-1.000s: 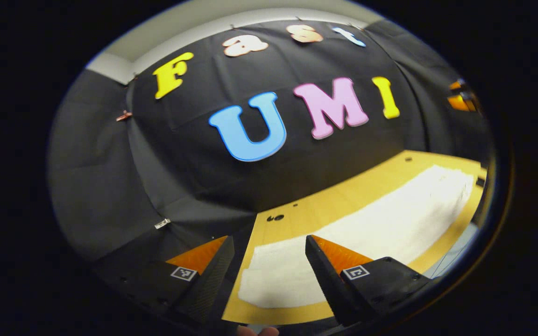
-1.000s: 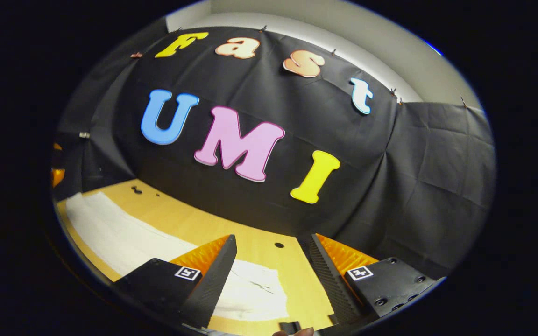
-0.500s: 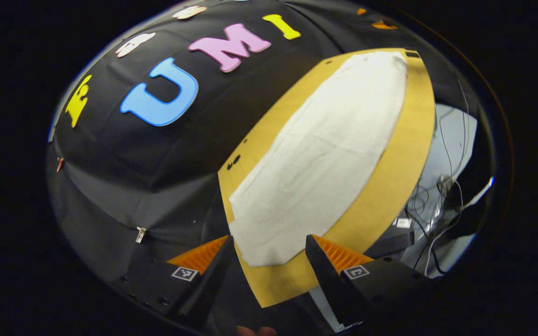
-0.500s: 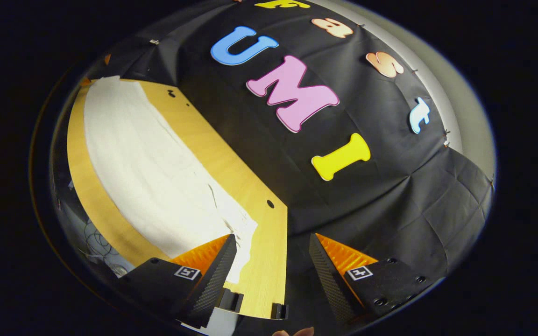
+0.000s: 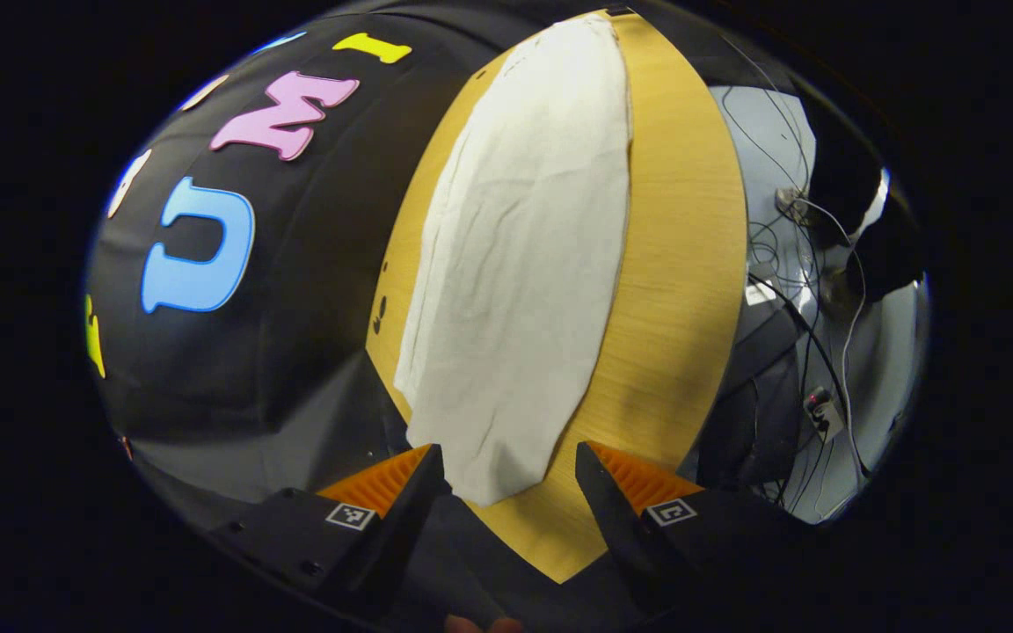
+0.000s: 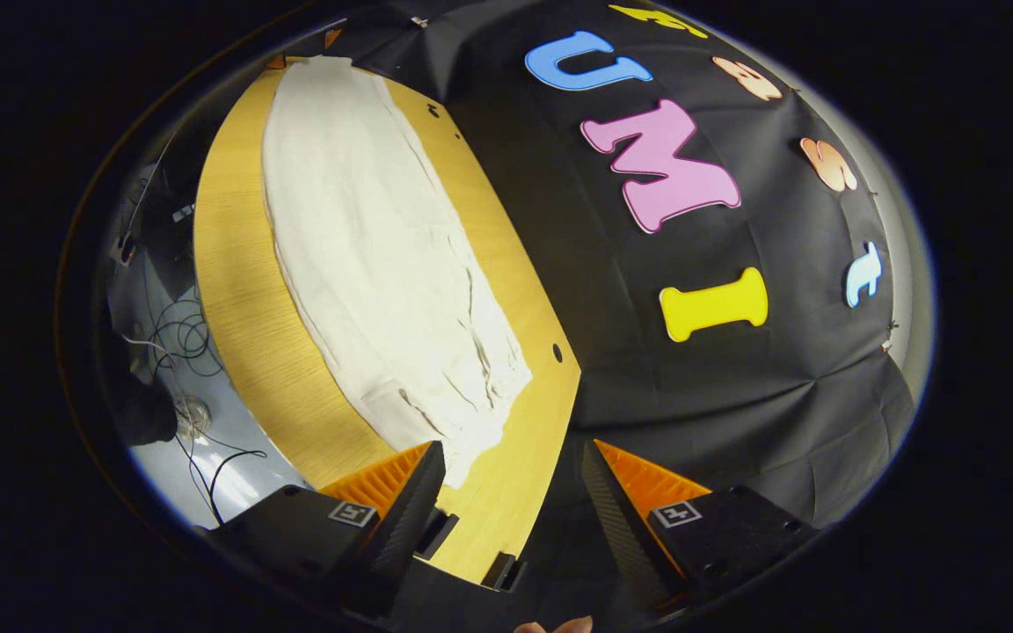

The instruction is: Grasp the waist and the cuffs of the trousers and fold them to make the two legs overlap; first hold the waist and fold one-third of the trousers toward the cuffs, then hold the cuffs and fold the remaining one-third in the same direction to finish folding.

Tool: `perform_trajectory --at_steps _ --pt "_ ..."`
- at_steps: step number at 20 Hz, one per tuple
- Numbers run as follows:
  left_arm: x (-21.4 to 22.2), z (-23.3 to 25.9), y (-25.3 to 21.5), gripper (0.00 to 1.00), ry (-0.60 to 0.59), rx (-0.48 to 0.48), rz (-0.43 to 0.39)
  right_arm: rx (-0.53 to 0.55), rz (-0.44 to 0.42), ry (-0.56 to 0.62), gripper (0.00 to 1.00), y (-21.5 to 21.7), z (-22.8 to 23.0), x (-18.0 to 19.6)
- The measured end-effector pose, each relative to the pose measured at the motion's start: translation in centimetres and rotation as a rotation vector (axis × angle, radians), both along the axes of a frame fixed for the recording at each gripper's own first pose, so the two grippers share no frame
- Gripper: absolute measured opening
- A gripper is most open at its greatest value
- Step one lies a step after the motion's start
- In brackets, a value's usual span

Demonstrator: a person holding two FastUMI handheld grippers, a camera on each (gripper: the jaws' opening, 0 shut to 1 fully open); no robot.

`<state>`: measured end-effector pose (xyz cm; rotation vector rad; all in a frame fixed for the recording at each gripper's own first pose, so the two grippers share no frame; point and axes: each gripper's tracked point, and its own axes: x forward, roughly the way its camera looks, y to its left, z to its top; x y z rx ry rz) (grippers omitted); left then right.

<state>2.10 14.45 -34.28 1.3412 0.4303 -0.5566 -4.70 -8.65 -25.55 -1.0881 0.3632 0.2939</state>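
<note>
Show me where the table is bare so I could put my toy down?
The white trousers cover most of the wooden table. The widest bare strip runs between the trousers and the table edge above the cabled floor. A thinner strip lies between the trousers and the black wall cloth.

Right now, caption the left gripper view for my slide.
Open left gripper above the near end of white trousers lying flat on the wooden table.
</note>
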Motion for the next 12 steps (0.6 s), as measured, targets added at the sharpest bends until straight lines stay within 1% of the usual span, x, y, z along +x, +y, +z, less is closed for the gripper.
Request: perform_trajectory --at_steps 2,3,4,5,6,8,10,11,12 --pt "0.8 -0.3 0.4 0.93 -0.010 0.102 -0.054 0.015 -0.002 0.009 0.98 -0.3 -0.5 0.4" --pt "1.1 -0.5 0.3 0.93 -0.011 0.169 -0.104 0.021 -0.004 0.006 0.97 -0.3 -0.4 0.9" --pt "1.5 -0.8 0.1 0.91 -0.008 0.203 -0.138 0.024 -0.003 0.000 0.97 -0.5 -0.4 1.2" --pt "2.3 -0.8 -0.4 0.87 -0.018 0.226 -0.178 0.018 0.004 -0.004 0.97 -0.7 -0.4 1.5" --pt "2.9 -0.7 -0.7 0.84 -0.022 0.231 -0.181 0.011 0.014 -0.003 0.98 -0.8 -0.6 1.7" --pt "4.6 -1.1 -1.2 0.84 -0.014 0.225 -0.151 -0.016 0.041 0.009 0.97 -0.8 -1.4 2.1" --pt "5.9 -1.2 -1.9 0.75 0.001 0.228 -0.124 -0.063 0.092 0.022 0.97 -1.2 -2.5 2.5" --pt "6.3 -2.2 -2.2 0.65 0.034 0.234 -0.118 -0.080 0.116 0.026 0.97 -1.4 -2.9 2.5" --pt "6.6 -2.2 -2.7 0.46 0.038 0.234 -0.123 -0.098 0.140 0.040 0.97 -1.6 -3.7 2.7"
